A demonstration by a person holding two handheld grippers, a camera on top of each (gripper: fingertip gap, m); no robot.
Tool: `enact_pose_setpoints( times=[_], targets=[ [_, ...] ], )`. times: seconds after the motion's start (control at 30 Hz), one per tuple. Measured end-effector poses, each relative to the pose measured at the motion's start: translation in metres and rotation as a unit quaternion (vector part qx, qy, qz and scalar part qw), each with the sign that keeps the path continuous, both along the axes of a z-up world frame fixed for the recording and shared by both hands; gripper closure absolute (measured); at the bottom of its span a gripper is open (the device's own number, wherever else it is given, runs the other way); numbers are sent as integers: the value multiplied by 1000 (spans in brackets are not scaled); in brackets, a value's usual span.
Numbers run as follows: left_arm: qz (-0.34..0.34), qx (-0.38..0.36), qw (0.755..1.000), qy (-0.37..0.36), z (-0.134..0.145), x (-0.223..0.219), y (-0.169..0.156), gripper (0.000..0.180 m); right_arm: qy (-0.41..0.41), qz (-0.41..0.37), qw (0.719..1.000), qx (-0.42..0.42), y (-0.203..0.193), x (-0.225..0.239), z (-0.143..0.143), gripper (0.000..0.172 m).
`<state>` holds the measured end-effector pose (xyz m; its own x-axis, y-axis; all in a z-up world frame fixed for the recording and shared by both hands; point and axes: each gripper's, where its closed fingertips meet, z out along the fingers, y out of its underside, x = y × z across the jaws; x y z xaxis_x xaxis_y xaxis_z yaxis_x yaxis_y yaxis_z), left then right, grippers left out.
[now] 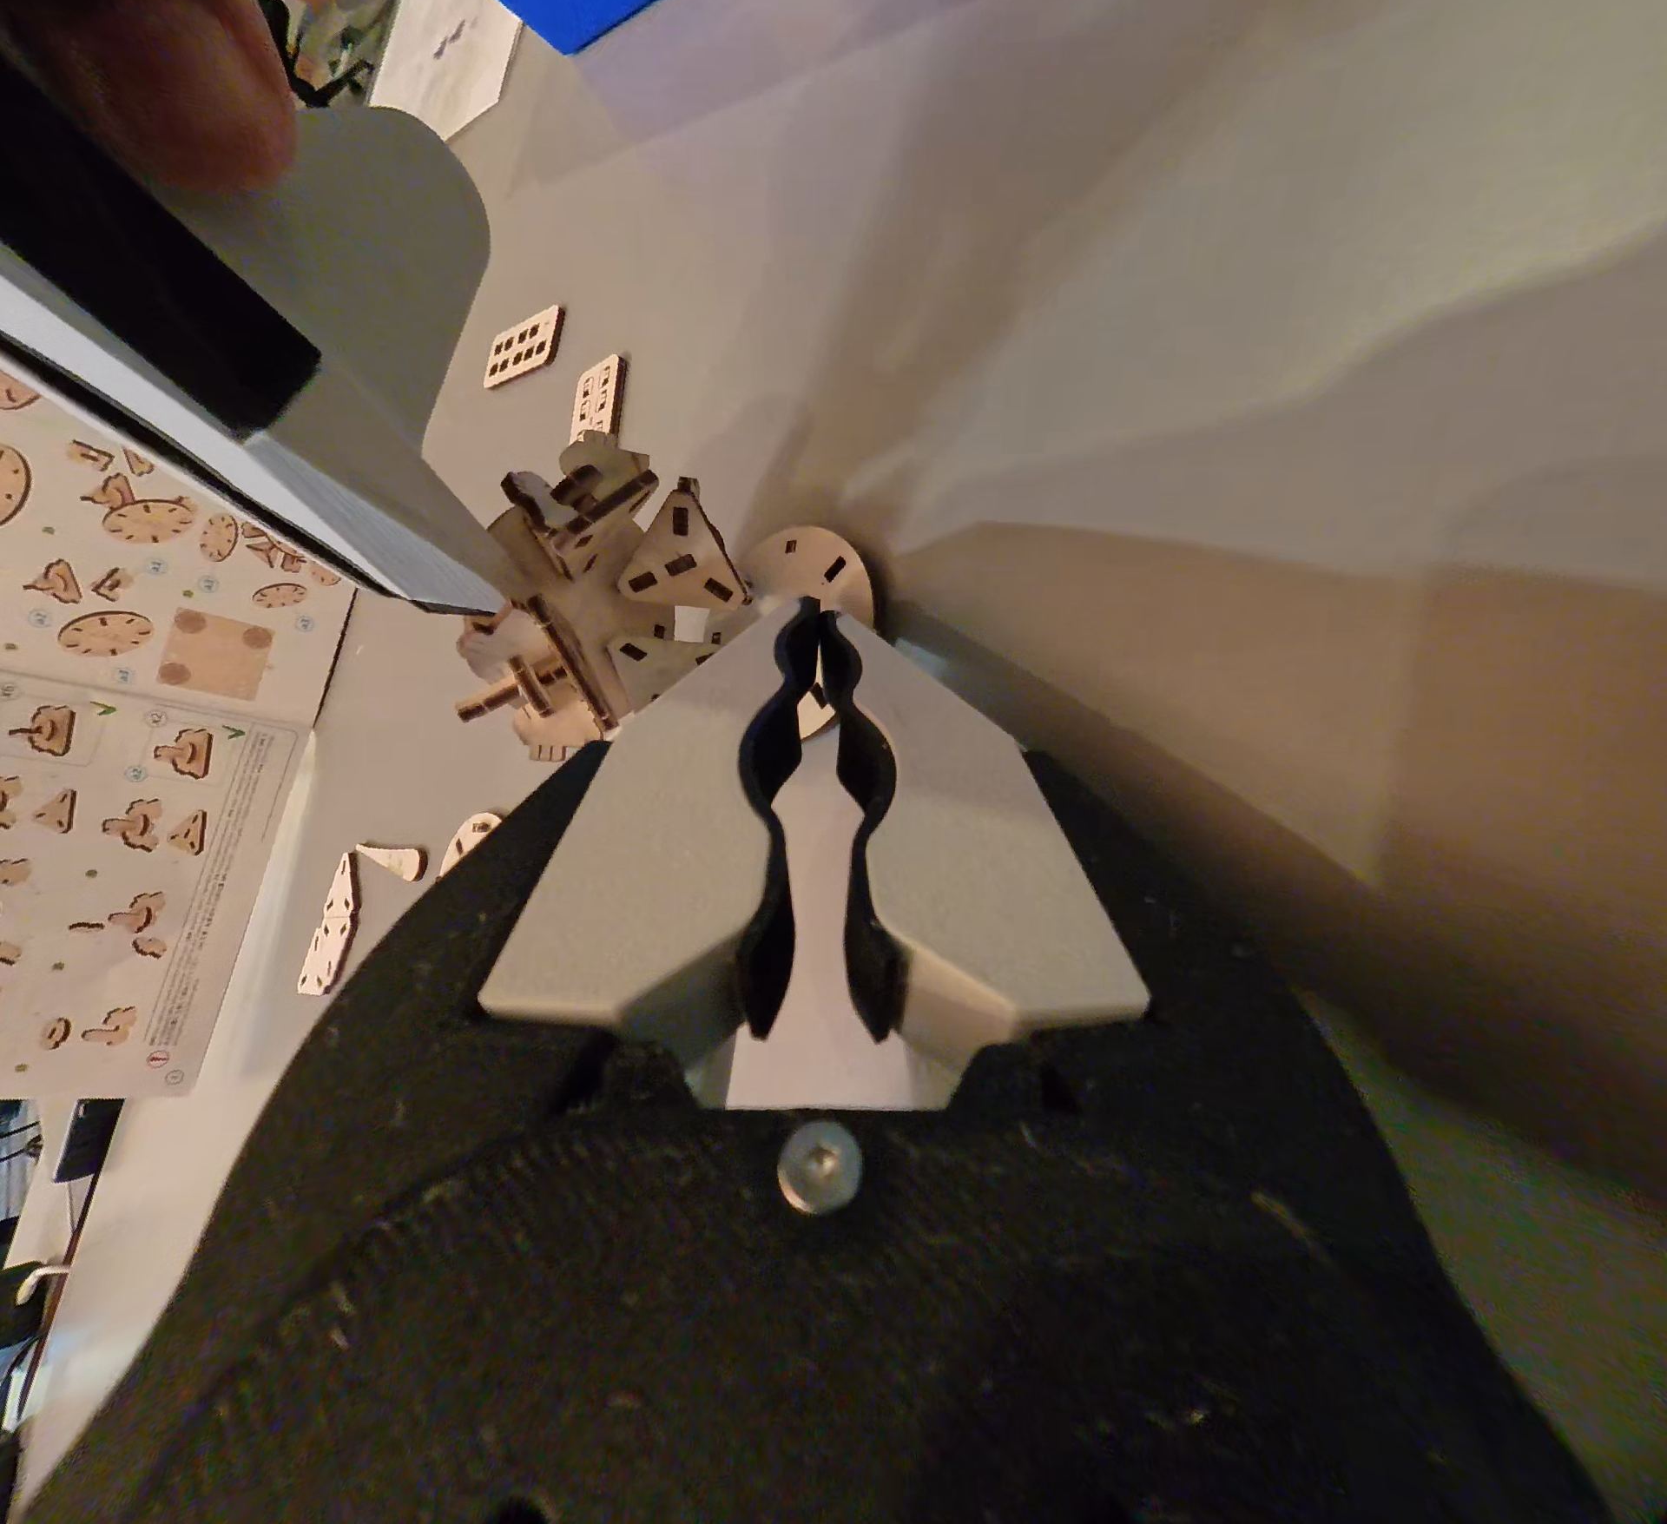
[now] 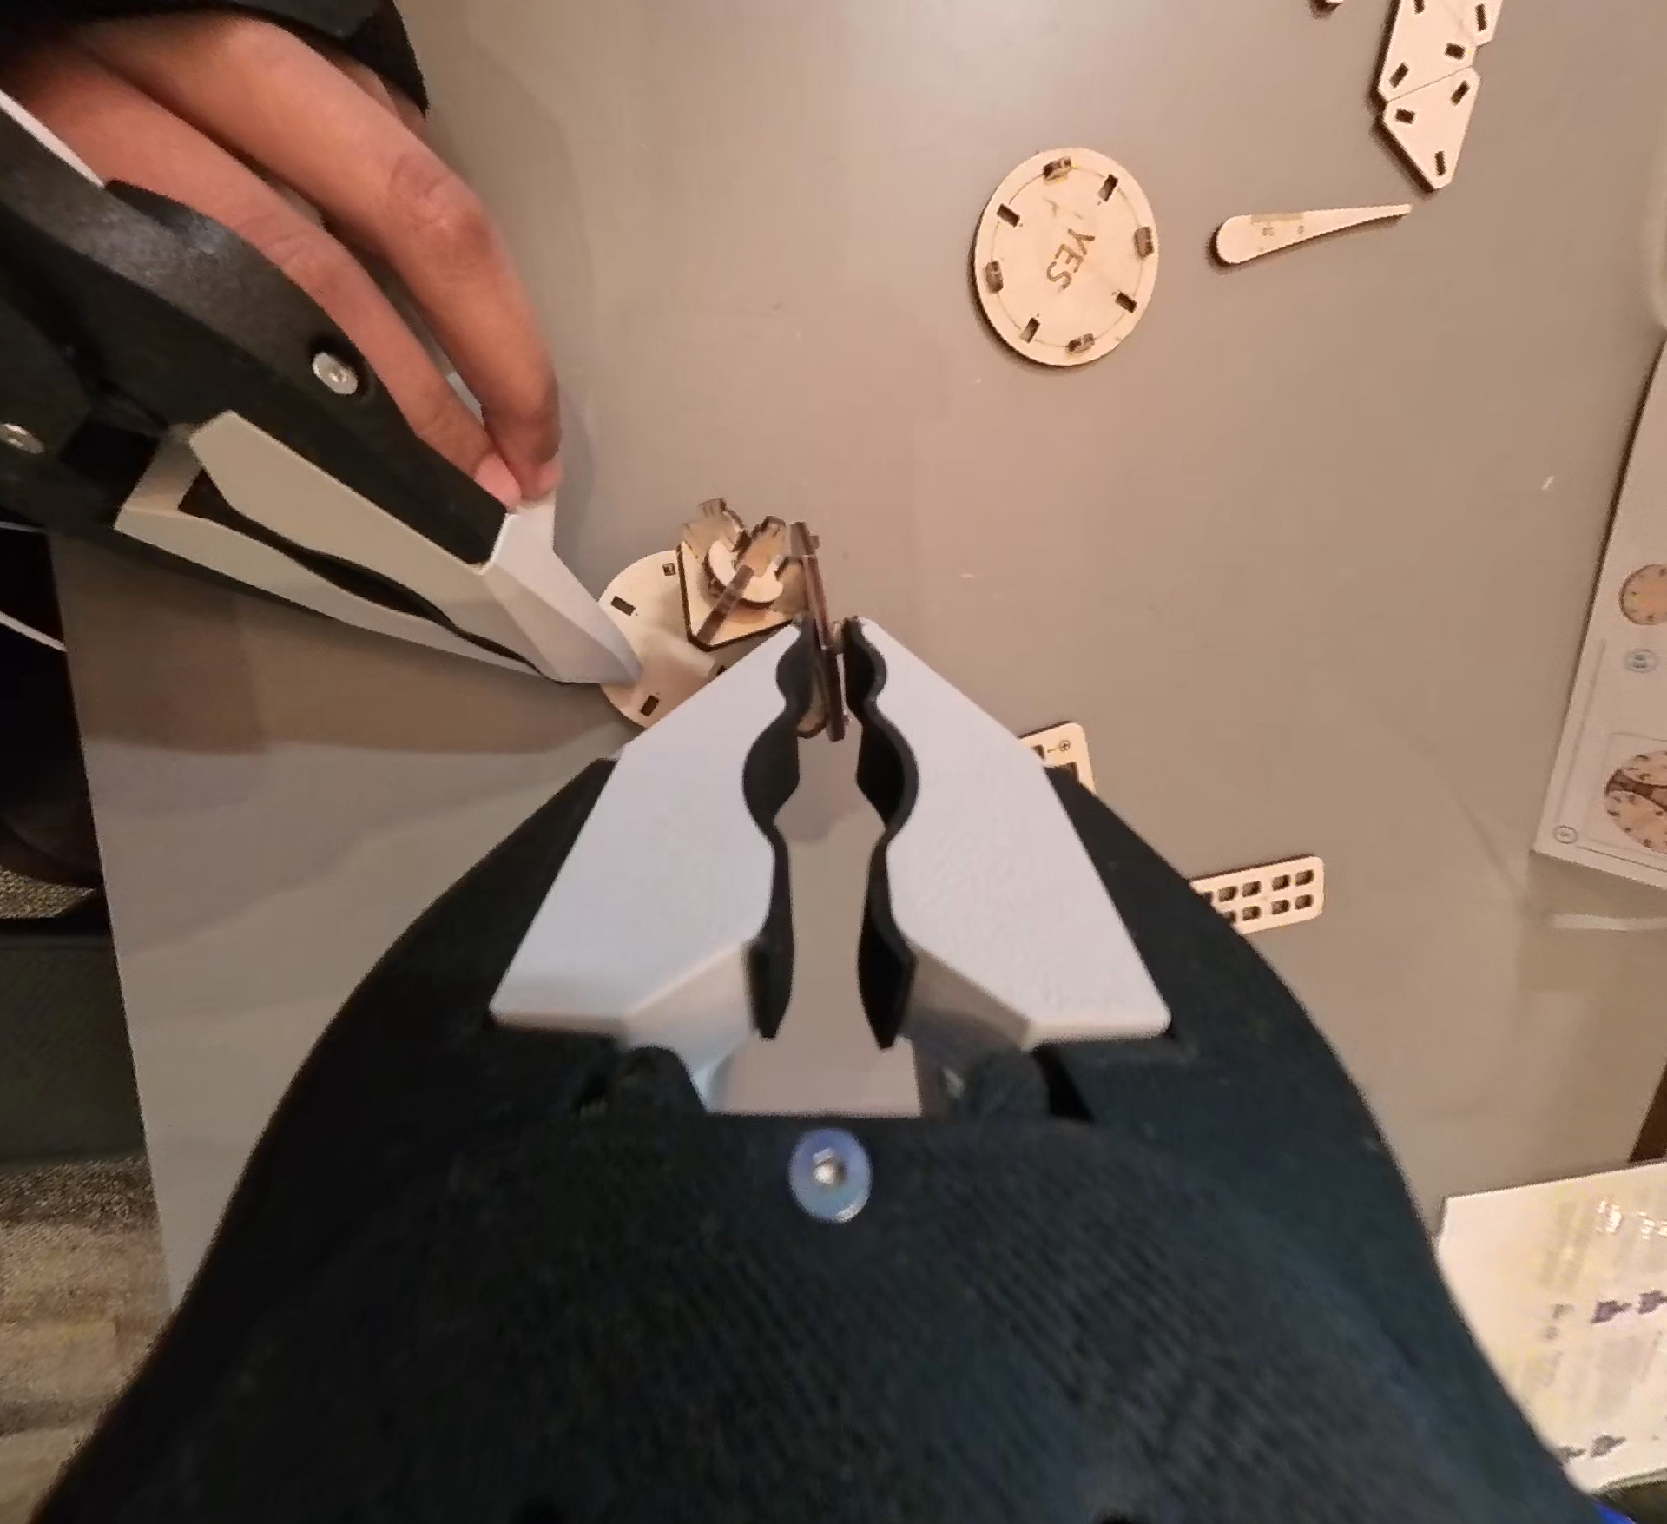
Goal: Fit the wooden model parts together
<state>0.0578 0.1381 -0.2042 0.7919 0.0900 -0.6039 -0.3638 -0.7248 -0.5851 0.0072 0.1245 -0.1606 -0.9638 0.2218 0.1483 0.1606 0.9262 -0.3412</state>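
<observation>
Left tongs [image 2: 622, 673]: jaws closed, nothing between the pads; the tip presses down on the rim of the wooden disc. A hand [image 2: 361, 290] grips them from the upper left of the right wrist view. In their own view the tongs [image 1: 816, 606] sit shut over the disc's edge.
Wooden disc [image 2: 636, 610]: round, pale plywood with small dark slots, lying flat on the grey table [image 2: 812, 127], under the assembly.
Wooden assembly [image 2: 740, 587]: slotted plywood pieces locked together, standing on the disc just behind the tips of both tongs; the left wrist view shows triangular slotted faces [image 1: 676, 551] and crossed tabs.
Right tongs [image 2: 825, 651]: nearly closed on a thin upright plywood piece [image 2: 816, 606] at the right side of the assembly; both dark pads bear on its flat faces.
Second disc [image 2: 1064, 263]: a larger slotted round lying flat, well apart, beyond and right of the assembly.
Tapered strip [image 2: 1308, 231]: a pale pointer-shaped piece just right of that disc.
Triangular plates [image 2: 1434, 37]: several slotted ones grouped near the top right.
Slotted rectangle [image 2: 1263, 890]: lies beside the right tongs' body, low right.
Printed sheet [image 2: 1615, 741]: shows part drawings, at the table's right edge.
</observation>
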Motion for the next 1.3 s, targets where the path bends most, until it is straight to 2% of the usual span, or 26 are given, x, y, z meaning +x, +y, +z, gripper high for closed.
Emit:
enact_pose_setpoints(
  times=[0.5, 0.63, 0.73, 0.83, 0.9, 1.0, 1.1, 1.17, 1.3],
  targets=[
    [-2, -3, 1000, 25, 1, -2, -2, 180, 31, -10, 999, -3, 0, -1, 0, 167],
    [-39, 22, 999, -27, 8, 9, -9, 165, 41, -4, 999, 6, 1, 1, -1, 166],
    [-77, 80, 991, -77, 31, 11, -26, 166, 53, -14, 998, -8, 1, 1, -1, 166],
    [-86, 179, 967, -159, 66, -9, -44, 179, 65, -19, 997, -26, 2, 2, 0, 167],
    [-66, 241, 938, -238, 84, -37, -50, 178, 76, -20, 996, -35, 2, 4, 0, 167],
    [-68, 283, 871, -396, 94, -64, -41, 160, 93, -19, 995, -35, 2, 6, 1, 166],
    [-140, 259, 803, -518, 95, -53, -26, 160, 115, -10, 993, -24, 1, 7, 1, 166],
    [-175, 240, 791, -534, 91, -47, -17, 158, 127, -1, 992, -24, 0, 9, 2, 166],
    [-204, 172, 817, -511, 71, -33, -8, 150, 153, 83, 982, -68, -8, 22, 4, 166]
  ],
)
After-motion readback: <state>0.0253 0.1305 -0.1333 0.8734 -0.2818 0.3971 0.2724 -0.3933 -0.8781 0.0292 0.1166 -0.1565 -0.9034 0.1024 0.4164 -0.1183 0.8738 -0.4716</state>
